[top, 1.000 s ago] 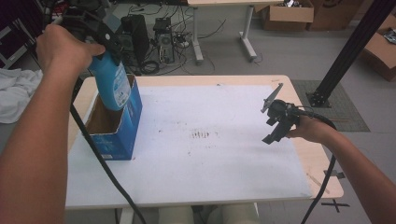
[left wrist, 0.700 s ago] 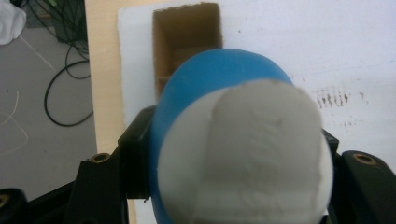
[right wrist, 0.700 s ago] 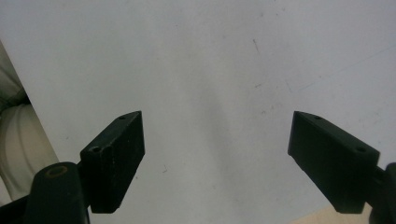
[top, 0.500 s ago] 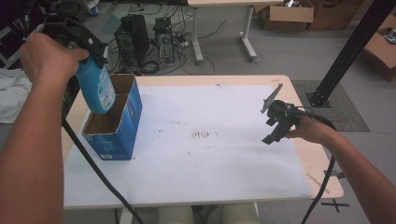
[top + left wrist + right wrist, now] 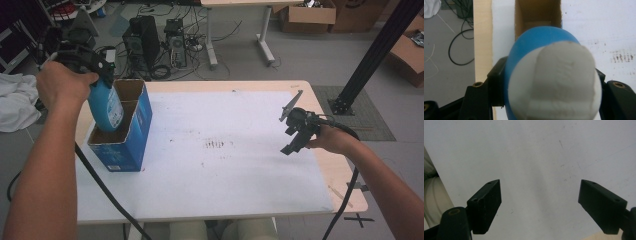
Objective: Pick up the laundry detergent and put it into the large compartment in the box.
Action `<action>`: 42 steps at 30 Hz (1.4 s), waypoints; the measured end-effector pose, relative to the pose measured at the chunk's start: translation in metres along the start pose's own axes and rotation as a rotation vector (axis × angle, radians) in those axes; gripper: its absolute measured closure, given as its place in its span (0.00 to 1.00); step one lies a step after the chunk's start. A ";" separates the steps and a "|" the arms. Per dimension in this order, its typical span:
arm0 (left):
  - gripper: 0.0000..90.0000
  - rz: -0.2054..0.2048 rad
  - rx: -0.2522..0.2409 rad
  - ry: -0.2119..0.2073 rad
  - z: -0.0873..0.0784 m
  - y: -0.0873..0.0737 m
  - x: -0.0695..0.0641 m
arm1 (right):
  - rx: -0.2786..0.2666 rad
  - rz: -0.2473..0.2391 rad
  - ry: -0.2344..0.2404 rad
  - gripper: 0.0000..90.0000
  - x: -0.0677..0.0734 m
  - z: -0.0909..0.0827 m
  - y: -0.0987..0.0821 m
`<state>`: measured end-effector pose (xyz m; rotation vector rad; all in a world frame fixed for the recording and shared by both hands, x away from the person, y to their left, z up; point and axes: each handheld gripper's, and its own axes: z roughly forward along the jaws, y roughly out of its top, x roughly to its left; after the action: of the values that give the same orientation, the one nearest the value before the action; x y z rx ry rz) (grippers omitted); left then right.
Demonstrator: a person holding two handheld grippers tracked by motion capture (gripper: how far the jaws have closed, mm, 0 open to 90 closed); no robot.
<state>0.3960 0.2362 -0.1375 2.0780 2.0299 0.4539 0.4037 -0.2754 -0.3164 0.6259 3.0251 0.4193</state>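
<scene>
**Jaws clamp bottle over box**

High view: left gripper grips the blue bottle, its base hidden inside the box at the desk edge; earlier it hung higher. Right gripper hovers apart.

Left gripper view: bottle's blurred white cap sits between the jaws.

Right gripper view: jaws wide open, nothing between them.

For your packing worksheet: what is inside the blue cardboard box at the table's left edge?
The blue cardboard box has two compartments. The lower part of a blue bottle, held by the left gripper, sits in the nearer one. The farther one looks empty; both floors are hidden.
</scene>
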 end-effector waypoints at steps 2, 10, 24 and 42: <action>0.42 0.002 0.001 0.000 0.007 -0.001 0.000 | 0.001 0.003 0.001 0.21 0.000 0.001 0.000; 0.42 0.001 0.031 -0.011 0.034 -0.007 0.001 | 0.001 0.006 -0.001 0.21 -0.001 0.002 0.000; 0.42 0.024 0.086 -0.027 0.075 -0.018 -0.003 | 0.008 0.014 0.004 0.21 -0.002 0.005 -0.001; 0.42 0.034 0.118 -0.031 0.117 -0.032 -0.010 | 0.012 0.020 0.009 0.21 -0.003 0.007 -0.005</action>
<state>0.4076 0.2350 -0.2581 2.1762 2.0528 0.3121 0.4056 -0.2790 -0.3244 0.6575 3.0342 0.4067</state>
